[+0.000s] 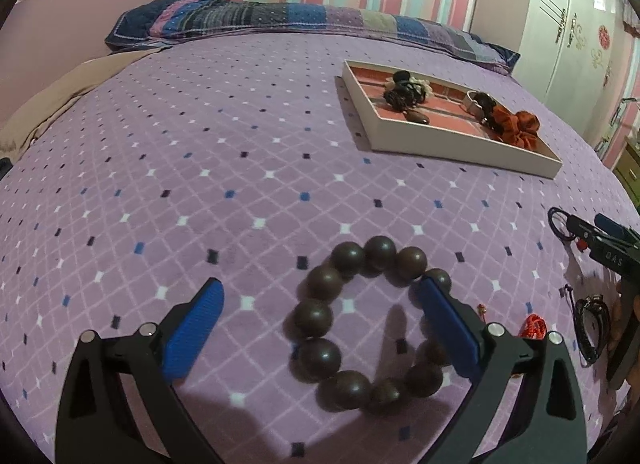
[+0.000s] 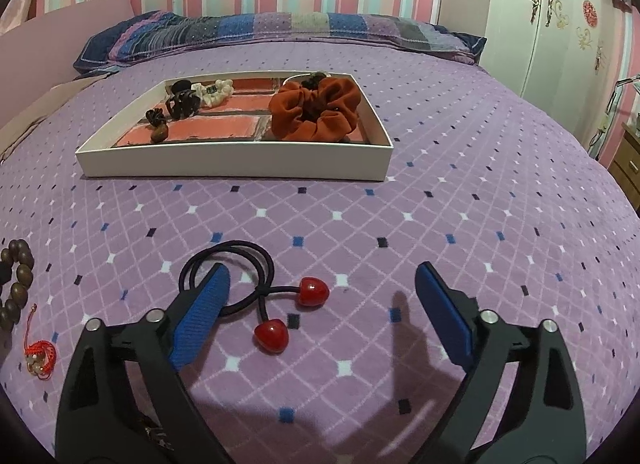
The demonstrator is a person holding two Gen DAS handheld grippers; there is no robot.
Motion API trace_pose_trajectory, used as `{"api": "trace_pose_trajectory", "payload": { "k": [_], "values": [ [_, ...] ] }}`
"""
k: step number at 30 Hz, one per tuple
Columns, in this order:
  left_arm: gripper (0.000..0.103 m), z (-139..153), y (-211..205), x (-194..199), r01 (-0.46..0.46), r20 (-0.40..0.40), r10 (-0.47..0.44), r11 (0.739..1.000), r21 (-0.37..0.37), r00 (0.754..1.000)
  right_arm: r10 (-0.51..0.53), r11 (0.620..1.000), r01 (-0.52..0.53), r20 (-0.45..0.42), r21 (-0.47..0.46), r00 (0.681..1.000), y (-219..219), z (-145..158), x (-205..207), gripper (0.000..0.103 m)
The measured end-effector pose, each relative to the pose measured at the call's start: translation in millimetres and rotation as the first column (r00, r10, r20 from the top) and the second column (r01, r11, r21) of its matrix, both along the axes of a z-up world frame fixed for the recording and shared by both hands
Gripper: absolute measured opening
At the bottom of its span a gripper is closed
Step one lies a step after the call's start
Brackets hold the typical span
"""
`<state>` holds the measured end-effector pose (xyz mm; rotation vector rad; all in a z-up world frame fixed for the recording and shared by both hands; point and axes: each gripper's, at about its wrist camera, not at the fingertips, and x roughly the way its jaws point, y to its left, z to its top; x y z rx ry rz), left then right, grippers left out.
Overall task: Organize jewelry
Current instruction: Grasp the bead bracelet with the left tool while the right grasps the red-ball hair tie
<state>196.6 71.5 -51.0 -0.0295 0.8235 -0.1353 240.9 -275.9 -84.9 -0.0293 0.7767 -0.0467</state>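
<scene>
A bracelet of big dark wooden beads (image 1: 368,324) lies on the purple bed cover. My left gripper (image 1: 320,304) is open just above it, its right finger over the bracelet's right side. A black hair tie with two red cherry beads (image 2: 272,304) lies in the right wrist view. My right gripper (image 2: 320,292) is open over it, the left finger on the tie's loop. A white tray (image 2: 236,162) with an orange scrunchie (image 2: 312,112), a black claw clip (image 2: 182,102) and a white scrunchie (image 2: 212,90) sits farther back; it also shows in the left wrist view (image 1: 452,148).
A small red knotted charm (image 2: 38,356) lies left of my right gripper, beside the bead bracelet (image 2: 16,284). A dark cord bracelet (image 1: 592,328) lies at the right edge of the left wrist view. Patchwork pillows (image 2: 260,32) line the striped wall; a white wardrobe (image 2: 552,24) stands right.
</scene>
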Motion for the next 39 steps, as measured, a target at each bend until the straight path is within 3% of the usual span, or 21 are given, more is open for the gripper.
{"api": "trace_pose_trajectory", "payload": {
  "k": [4,10,14,21,25,36,39],
  "values": [
    [0.085,-2.4,-5.5,2.9,0.002,0.000,-0.002,1.000,0.027,1.000,0.012,1.000,-0.012,-0.020,0.002,1.000,1.5,-3.6,3.1,0.076],
    [0.065,-0.7,-4.2,7.7,0.006,0.006,-0.006,1.000,0.006,1.000,0.042,0.999,-0.041,-0.034,0.024,0.999,3.9,-5.6,4.8,0.057],
    [0.064,-1.1,-5.9,8.6,0.010,0.009,-0.010,1.000,0.012,1.000,0.063,0.997,-0.062,-0.034,0.035,0.997,7.3,-5.4,4.7,0.045],
    [0.059,-0.6,-6.9,10.2,0.019,0.008,-0.019,1.000,-0.001,1.000,0.072,0.995,-0.070,-0.031,0.065,0.997,7.1,-4.5,5.1,0.034],
    [0.050,0.3,-8.1,10.5,0.034,0.005,-0.034,0.999,-0.014,0.999,0.072,0.995,-0.070,-0.024,0.075,0.997,6.3,-3.4,4.1,0.021],
    [0.041,0.9,-7.0,10.1,0.047,-0.002,-0.047,0.998,-0.044,0.999,0.067,0.994,-0.066,-0.008,0.091,0.998,4.5,-1.3,1.9,0.020],
    [0.031,1.5,-4.6,10.2,0.040,-0.003,-0.040,0.998,-0.051,0.999,0.071,0.993,-0.071,-0.002,0.091,0.997,6.2,0.5,0.9,0.020]
  ]
}}
